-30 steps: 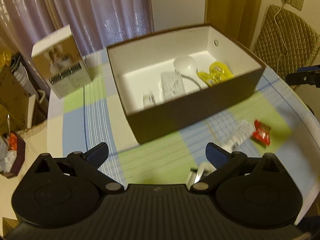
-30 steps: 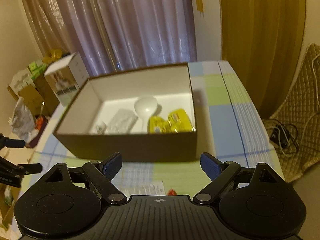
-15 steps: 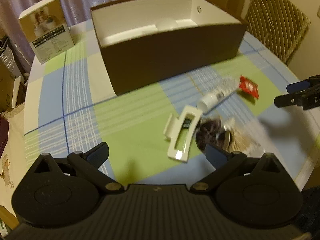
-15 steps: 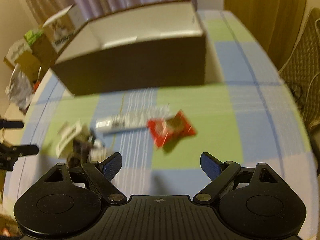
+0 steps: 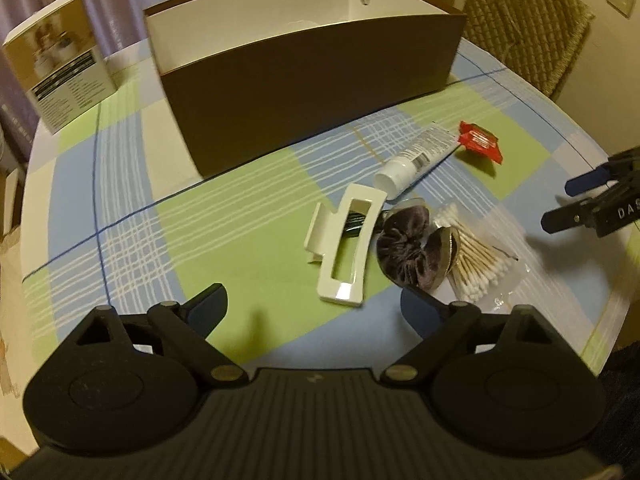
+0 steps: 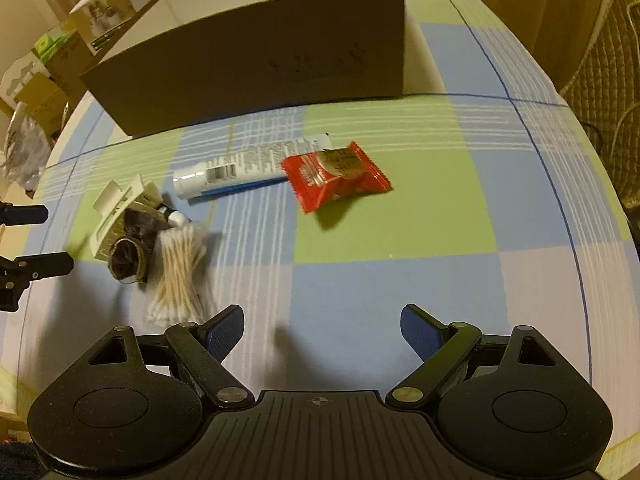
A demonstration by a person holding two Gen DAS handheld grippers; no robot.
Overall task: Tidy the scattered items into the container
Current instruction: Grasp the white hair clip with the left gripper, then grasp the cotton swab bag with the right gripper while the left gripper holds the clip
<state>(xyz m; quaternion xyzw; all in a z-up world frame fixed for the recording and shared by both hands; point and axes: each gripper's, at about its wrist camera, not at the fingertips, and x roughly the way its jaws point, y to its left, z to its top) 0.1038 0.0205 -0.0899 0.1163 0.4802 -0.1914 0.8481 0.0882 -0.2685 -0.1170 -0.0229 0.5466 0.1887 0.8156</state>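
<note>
Both grippers dropped lower, jaws spread, empty; hair clip point(image 5: 342, 248) ahead of left gripper point(image 5: 314, 306), snack packet point(image 6: 336, 176) beyond right gripper point(image 6: 322, 326).

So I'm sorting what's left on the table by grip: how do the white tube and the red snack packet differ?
The white tube is long, narrow and rounded, with a cap and a barcode; the red snack packet is short, flat and squarish with crimped edges. The tube is white with printed text, the packet bright red with a clear window. Both lie flat on the checked cloth in front of the brown box, their ends meeting, and neither is held.
</note>
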